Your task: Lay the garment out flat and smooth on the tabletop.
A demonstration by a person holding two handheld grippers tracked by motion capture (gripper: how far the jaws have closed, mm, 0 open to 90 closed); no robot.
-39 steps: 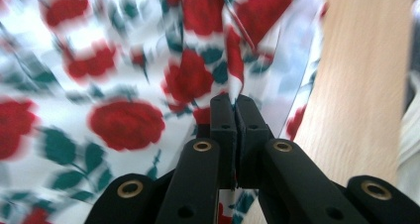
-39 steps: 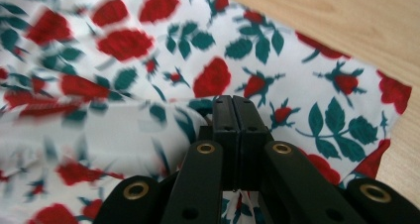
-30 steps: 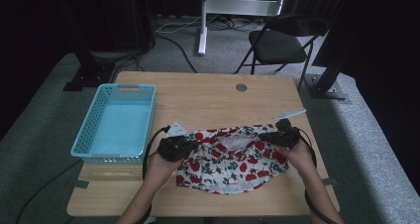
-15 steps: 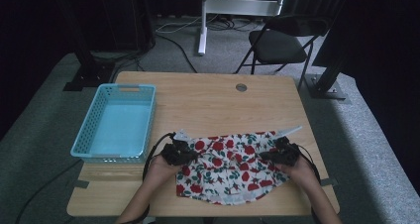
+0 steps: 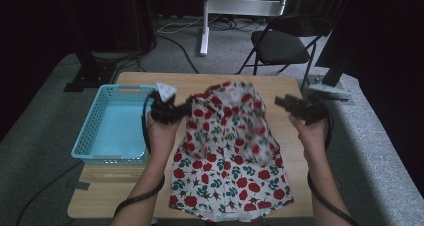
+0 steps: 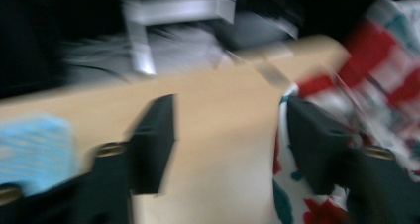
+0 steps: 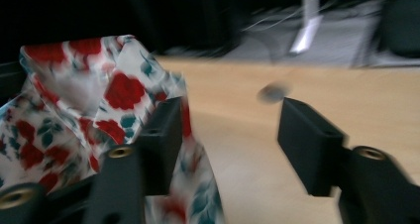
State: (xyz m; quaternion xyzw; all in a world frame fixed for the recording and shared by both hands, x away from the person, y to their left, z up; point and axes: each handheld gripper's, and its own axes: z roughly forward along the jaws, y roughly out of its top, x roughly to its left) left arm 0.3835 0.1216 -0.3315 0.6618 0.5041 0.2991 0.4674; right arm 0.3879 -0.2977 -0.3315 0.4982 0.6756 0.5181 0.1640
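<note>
A white cloth with red roses and green leaves (image 5: 230, 151) lies lengthwise on the wooden table (image 5: 100, 188); its far part billows up in the air between my hands. My left gripper (image 5: 187, 105) hangs at the cloth's left upper edge. Its jaws have just been opening. In the left gripper view (image 6: 230, 130) they are apart over bare wood, with the cloth (image 6: 391, 85) beside the right jaw. My right gripper (image 5: 278, 101) is to the right of the raised cloth. Its jaws have also just been opening and stand apart (image 7: 230, 130) with nothing between; the cloth (image 7: 99, 100) is behind the left jaw.
A light blue plastic basket (image 5: 107, 158), empty, sits at the table's left side. A dark folding chair (image 5: 282, 43) and a white stand (image 5: 204, 21) are beyond the far edge. A small round mark (image 7: 272, 91) is on the far tabletop.
Both hands have risen and moved away from me. The cloth, flat and stretched between them before, now reaches farther up the table with its far end in the air. Both grippers let go.
</note>
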